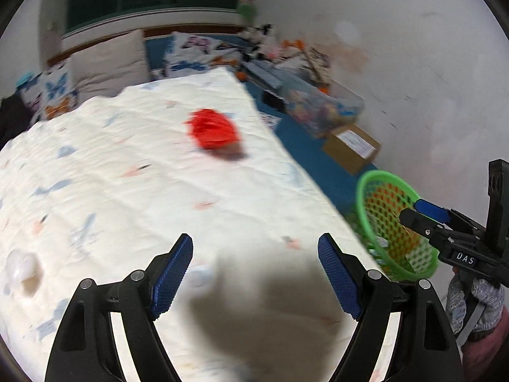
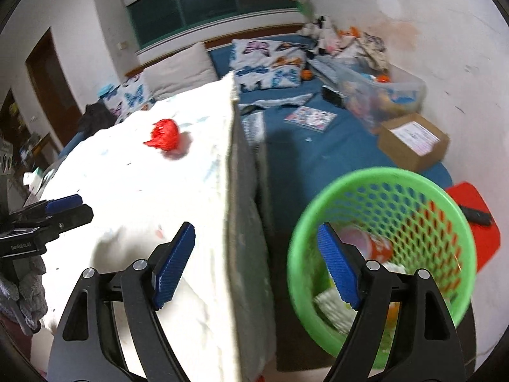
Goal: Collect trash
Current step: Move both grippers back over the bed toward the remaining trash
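A crumpled red wrapper (image 1: 215,130) lies on the white quilt (image 1: 127,175), well ahead of the wide-open, empty left gripper (image 1: 255,273), while the equally open, empty right gripper (image 2: 257,264) hovers beside the green basket (image 2: 375,178).

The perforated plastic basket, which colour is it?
Green perforated plastic basket; right wrist view shows it best.

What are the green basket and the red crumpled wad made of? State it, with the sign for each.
Green basket: likely moulded plastic, matte; uniform colour, regular hexagonal perforations, smooth rolled rim.
Red crumpled wad: probably thin plastic film or a wrapper; sharp creases, bright glossy patches. Blur leaves paper possible.
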`<state>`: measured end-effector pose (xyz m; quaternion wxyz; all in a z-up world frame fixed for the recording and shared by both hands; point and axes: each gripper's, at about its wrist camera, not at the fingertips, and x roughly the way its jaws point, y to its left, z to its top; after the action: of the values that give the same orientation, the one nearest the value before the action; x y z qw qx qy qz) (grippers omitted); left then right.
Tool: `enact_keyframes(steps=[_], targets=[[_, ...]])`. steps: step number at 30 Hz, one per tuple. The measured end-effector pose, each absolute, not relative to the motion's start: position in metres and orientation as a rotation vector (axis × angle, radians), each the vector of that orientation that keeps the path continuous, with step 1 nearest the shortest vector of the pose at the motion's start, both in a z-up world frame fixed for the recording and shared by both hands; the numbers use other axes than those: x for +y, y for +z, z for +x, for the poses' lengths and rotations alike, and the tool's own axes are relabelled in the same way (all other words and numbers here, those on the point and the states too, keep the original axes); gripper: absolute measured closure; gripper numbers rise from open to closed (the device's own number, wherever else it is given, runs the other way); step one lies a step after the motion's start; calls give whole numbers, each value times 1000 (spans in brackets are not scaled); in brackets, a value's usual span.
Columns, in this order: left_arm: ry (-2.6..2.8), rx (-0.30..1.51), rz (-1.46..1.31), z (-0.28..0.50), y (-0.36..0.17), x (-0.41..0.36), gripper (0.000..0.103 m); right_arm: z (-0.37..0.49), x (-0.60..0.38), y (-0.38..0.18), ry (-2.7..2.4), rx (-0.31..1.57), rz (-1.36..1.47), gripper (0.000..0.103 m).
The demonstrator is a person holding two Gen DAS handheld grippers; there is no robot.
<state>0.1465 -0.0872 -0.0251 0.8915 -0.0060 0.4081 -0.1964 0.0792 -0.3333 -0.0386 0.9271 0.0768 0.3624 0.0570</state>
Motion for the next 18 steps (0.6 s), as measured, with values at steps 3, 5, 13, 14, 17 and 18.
enact_keyframes(steps=[3,5,13,14,17,18], targets=[[-343,840,-37,146,-23,-58,25,96,-313,-37,155,747,134,23],[-290,837,-57,145,-22,-37,25,104,-303,-37,176,748,122,23],[-102,809,-141,149,-12,41,25,137,-264,-34,254,760,89,22],[-78,807,-147,150,-12,49,25,142,-260,-33,262,759,83,22],[-4,807,-162,152,-15,79,25,153,-248,-33,284,760,75,22],[19,812,-167,153,-18,87,25,155,-245,-33,291,760,71,22]])
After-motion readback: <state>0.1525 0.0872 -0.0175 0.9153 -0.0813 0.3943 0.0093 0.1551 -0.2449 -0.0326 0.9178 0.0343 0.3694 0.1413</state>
